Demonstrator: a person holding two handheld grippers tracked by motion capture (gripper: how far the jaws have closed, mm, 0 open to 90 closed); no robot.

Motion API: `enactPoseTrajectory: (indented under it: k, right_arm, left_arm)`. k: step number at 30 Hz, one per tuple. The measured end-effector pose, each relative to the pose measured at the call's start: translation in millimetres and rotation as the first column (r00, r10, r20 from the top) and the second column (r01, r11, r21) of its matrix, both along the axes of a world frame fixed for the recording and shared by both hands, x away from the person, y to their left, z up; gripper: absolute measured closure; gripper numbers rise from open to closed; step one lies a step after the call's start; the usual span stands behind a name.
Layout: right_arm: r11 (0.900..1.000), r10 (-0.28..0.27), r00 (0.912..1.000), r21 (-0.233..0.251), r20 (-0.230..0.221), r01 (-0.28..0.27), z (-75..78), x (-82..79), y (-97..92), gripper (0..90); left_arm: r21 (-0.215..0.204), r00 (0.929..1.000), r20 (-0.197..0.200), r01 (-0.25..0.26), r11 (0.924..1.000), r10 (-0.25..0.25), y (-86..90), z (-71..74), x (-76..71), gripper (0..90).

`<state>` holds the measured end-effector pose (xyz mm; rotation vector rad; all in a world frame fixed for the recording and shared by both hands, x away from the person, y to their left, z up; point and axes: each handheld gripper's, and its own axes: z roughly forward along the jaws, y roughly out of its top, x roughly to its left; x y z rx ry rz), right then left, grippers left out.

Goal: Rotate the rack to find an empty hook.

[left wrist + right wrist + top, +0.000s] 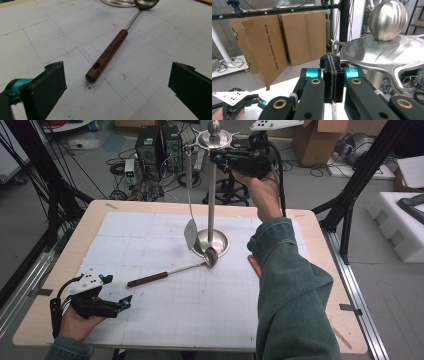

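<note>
Spatula [190, 233] hangs from stand [212, 195] top hook, right gripper [216, 156] jaws clamped on its handle end. Ladle [170, 271] lies at stand base. Left gripper [126, 302] jaws apart, near ladle handle.

We see a wooden table [60, 270] covered by a white gridded mat [165, 310]. On the mat stands a steel rack's round base [220, 242], and a wooden-handled ladle [170, 272] lies on the mat just in front of that base, its bowl touching the base's rim. Right of the base lies another wooden handle [254, 265].
</note>
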<state>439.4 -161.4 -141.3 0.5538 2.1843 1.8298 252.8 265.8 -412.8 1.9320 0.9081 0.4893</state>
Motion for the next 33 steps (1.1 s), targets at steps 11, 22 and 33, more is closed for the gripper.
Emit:
enactPoseTrajectory:
  k: [11, 22, 33]
  right_arm:
    - [0.9998, -0.02, 0.9997, 0.008, 0.011, 0.02, 2.6, -6.9, -20.4, 90.0]
    - [0.9985, -0.055, 0.9983, 0.003, 0.019, 0.055, 6.1, -5.5, -48.3, 90.0]
    - [0.9963, -0.086, 0.9963, 0.001, 0.006, 0.086, 3.5, 4.9, -58.5, 90.0]
  left_arm:
    - [-0.001, 1.0, 0.0, 0.001, 1.0, -0.001, -0.4, 0.0, -0.6, 1.7]
    - [-0.001, 1.0, -0.001, 0.0, 1.0, 0.0, 0.2, -0.2, -0.1, 1.7]
    - [-0.006, 1.0, 0.001, -0.001, 1.0, 0.001, 0.8, -0.3, -0.1, 1.7]
